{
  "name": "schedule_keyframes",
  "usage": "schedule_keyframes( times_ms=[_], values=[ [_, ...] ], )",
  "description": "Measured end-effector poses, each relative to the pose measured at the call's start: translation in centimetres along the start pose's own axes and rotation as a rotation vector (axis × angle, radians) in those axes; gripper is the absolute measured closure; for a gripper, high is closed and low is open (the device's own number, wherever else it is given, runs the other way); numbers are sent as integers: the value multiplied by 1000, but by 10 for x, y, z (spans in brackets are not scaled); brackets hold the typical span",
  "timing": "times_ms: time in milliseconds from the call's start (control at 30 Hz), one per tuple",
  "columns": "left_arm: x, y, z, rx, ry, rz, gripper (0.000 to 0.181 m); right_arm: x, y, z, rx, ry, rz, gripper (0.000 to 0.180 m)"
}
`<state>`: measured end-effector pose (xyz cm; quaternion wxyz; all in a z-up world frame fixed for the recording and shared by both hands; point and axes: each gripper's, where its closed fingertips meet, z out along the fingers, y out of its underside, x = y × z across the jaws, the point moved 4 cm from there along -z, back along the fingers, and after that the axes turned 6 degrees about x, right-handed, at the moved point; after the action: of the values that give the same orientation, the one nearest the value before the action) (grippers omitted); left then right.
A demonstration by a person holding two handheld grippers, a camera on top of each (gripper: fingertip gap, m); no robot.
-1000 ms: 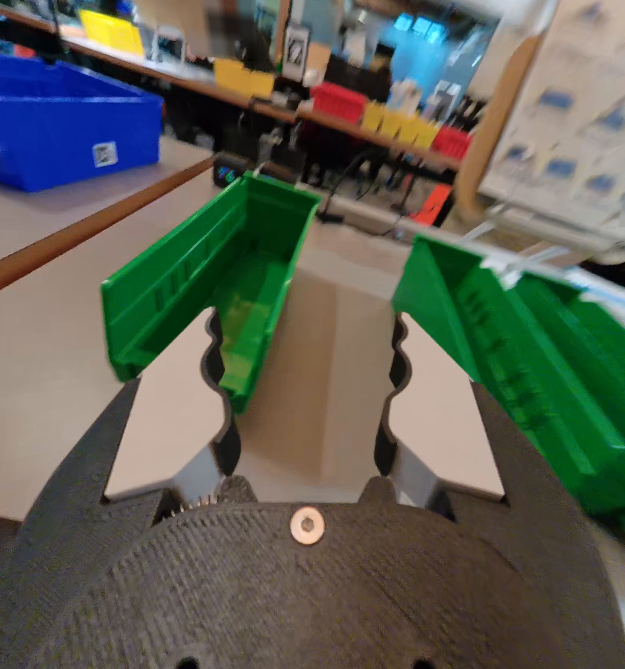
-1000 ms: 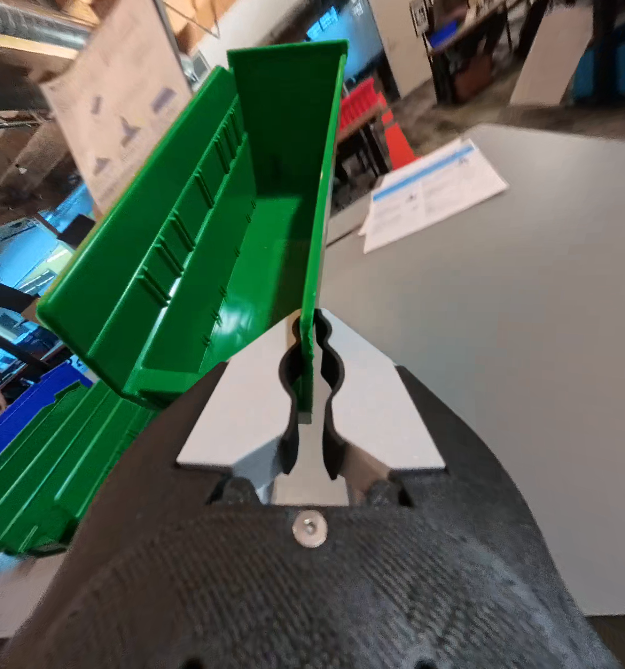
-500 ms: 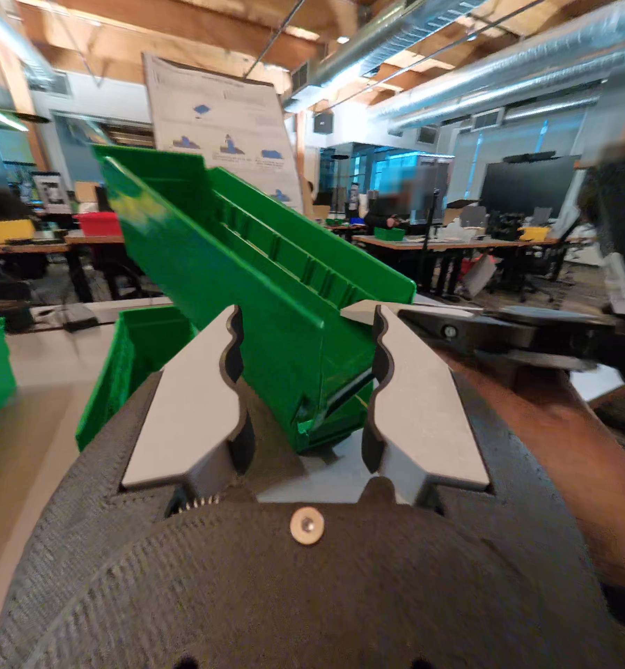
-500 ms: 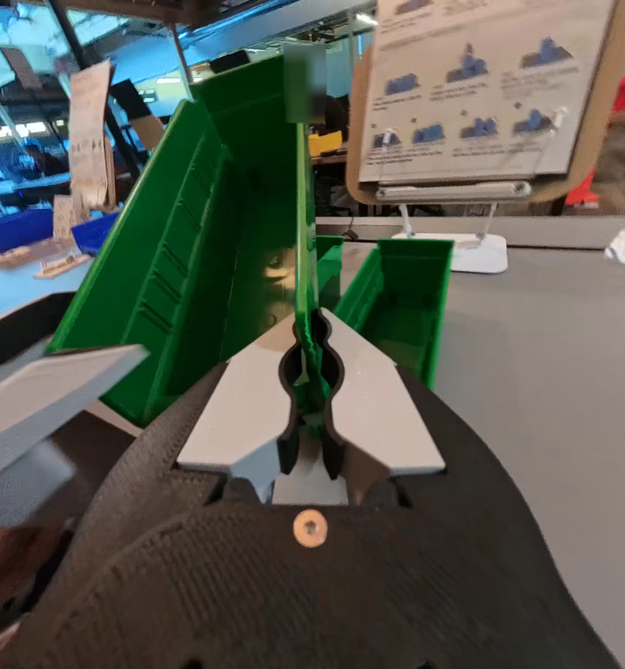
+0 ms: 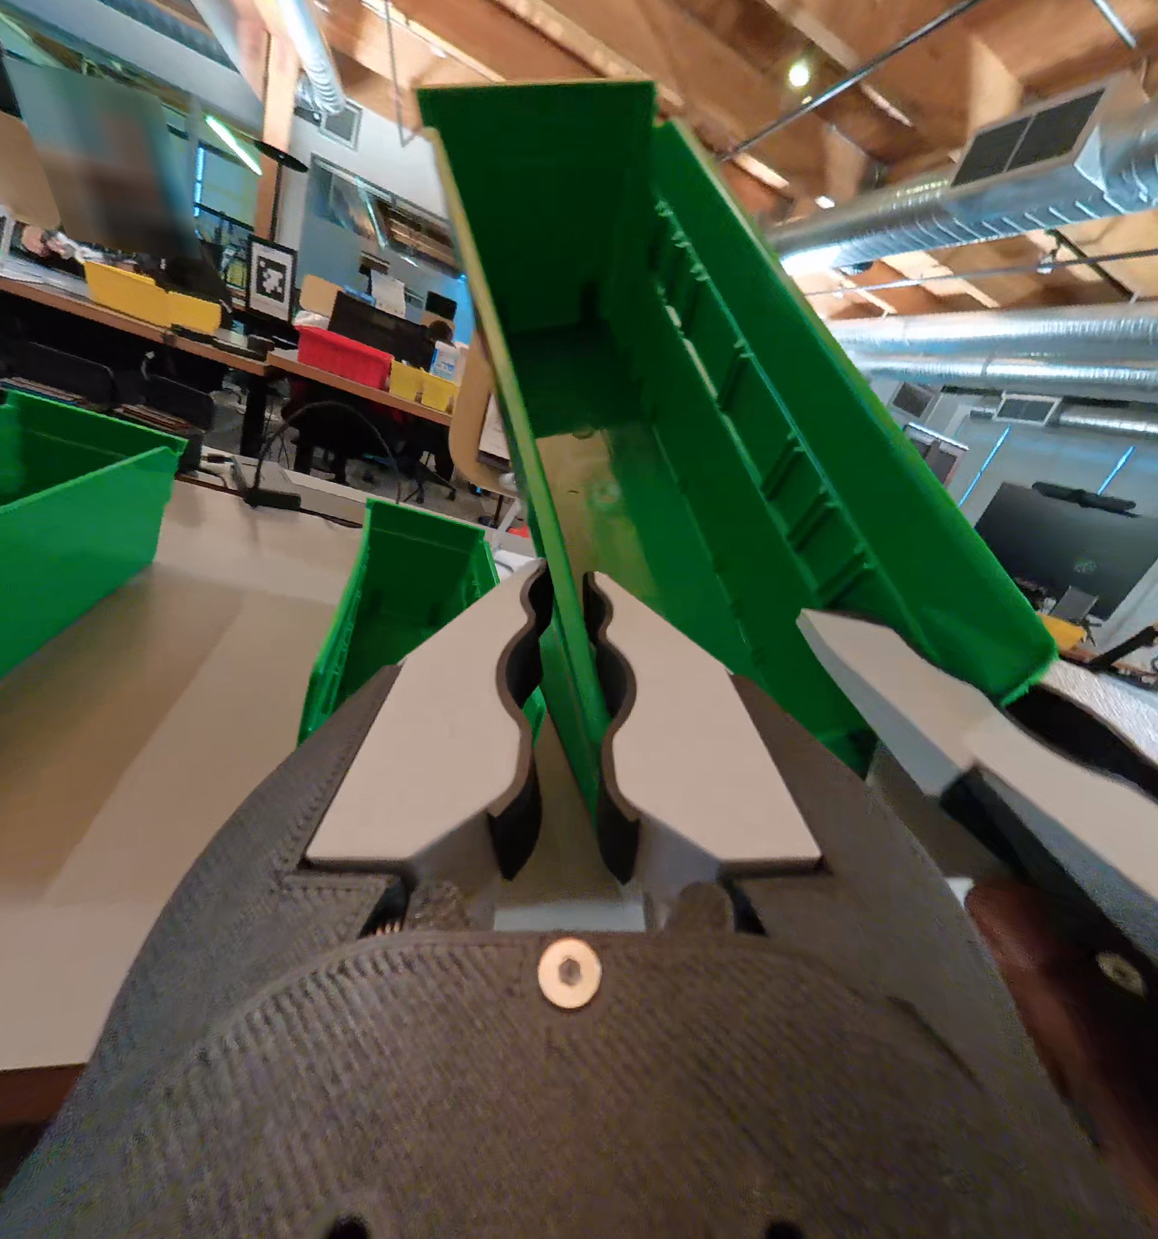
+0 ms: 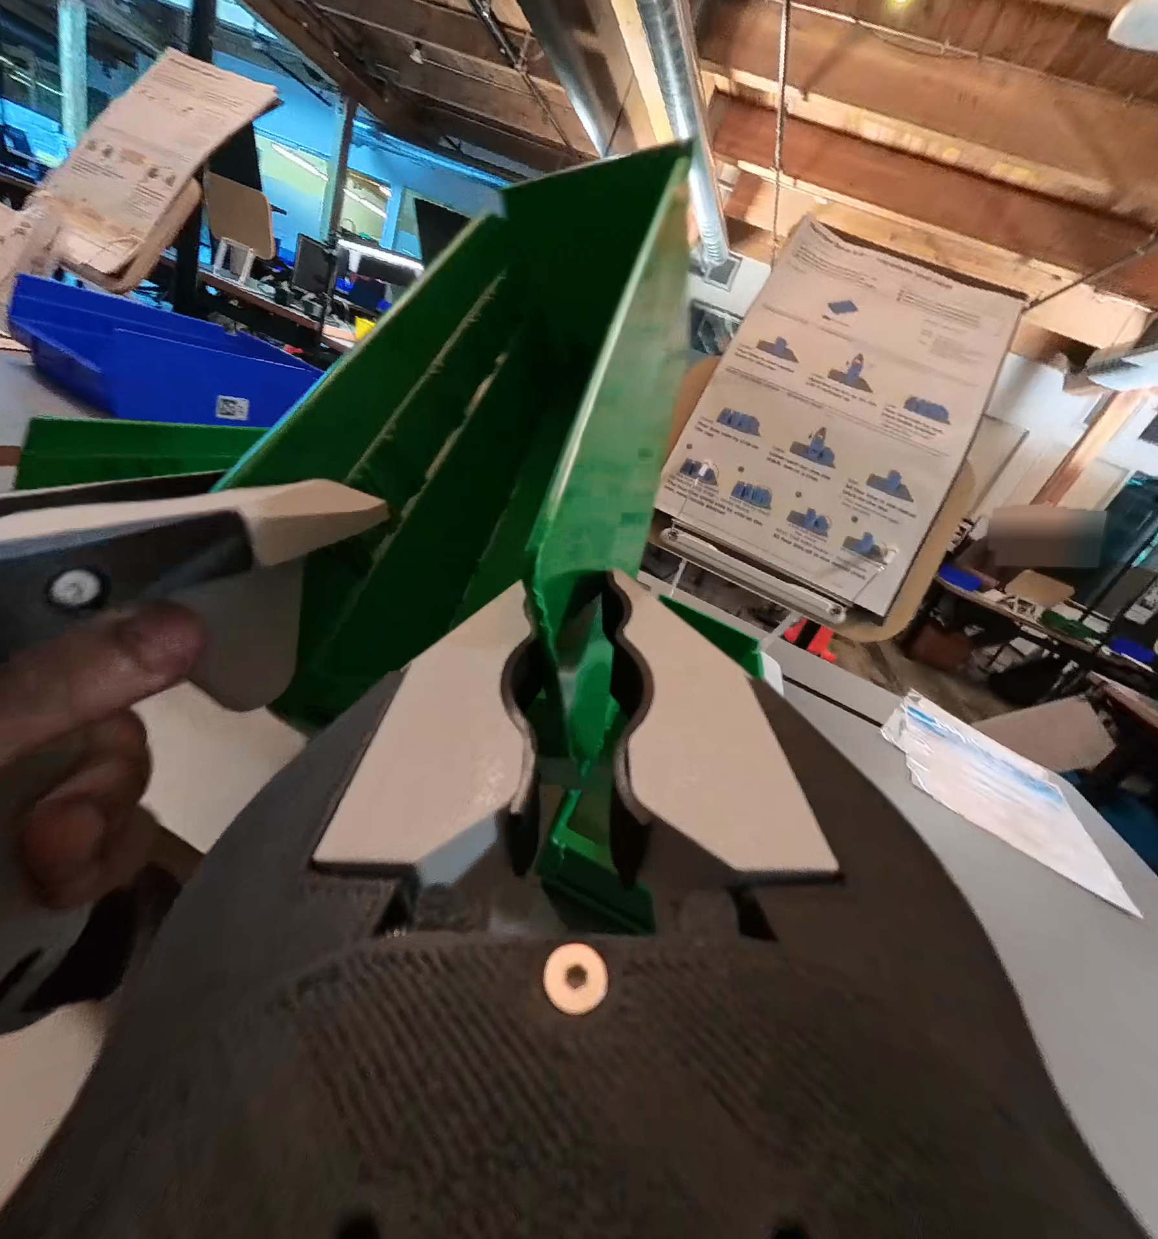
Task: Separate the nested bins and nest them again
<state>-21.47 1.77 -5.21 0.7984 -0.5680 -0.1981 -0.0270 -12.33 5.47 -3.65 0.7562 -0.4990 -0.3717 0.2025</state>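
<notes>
A long green bin [image 5: 629, 402] is held in the air, tilted steeply with its far end up. My left gripper [image 5: 566, 583] is shut on its left side wall. My right gripper [image 6: 572, 597] is shut on the opposite wall of the same bin [image 6: 495, 402]. Each gripper shows in the other's view, the right one [image 5: 931, 711] and the left one [image 6: 294, 523] with a hand behind it. A second green bin [image 5: 395, 603] stands on the table under the lifted one. A third green bin [image 5: 60, 523] stands at the left.
The grey table [image 5: 93, 704] runs under both grippers. A blue bin [image 6: 147, 362] sits on the neighbouring table. An instruction board on a stand [image 6: 851, 416] is behind the bins. Paper sheets [image 6: 1005, 798] lie at the right. Yellow and red bins [image 5: 341, 348] stand on a far bench.
My left gripper swung from the bins on the table to the lifted bin and closed on its left wall. The right gripper kept its grip and tipped the bin up more steeply.
</notes>
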Motion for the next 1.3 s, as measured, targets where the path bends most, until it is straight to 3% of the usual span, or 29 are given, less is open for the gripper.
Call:
schedule_keyframes(
  times_ms=[167,300,400,567,767,900,1300],
  values=[
    [-22,-19,9,13,1,3,179,-30,7,2,-54,-164,52,149],
    [-43,-24,13,-17,5,-15,180,-45,7,2,-78,-332,150,153],
    [-58,-36,18,3,-28,36,179,-45,0,-3,-29,-345,134,151],
    [-107,-97,26,86,-108,183,179,-46,13,-2,-47,-331,-26,155],
    [-199,-164,60,5,-245,354,179,-45,35,-1,-139,-366,88,164],
    [-241,-153,70,-191,-269,332,179,-38,51,0,-163,-365,62,165],
    [-291,-112,60,-349,-253,231,179,-44,77,1,-234,-421,134,167]
  ],
)
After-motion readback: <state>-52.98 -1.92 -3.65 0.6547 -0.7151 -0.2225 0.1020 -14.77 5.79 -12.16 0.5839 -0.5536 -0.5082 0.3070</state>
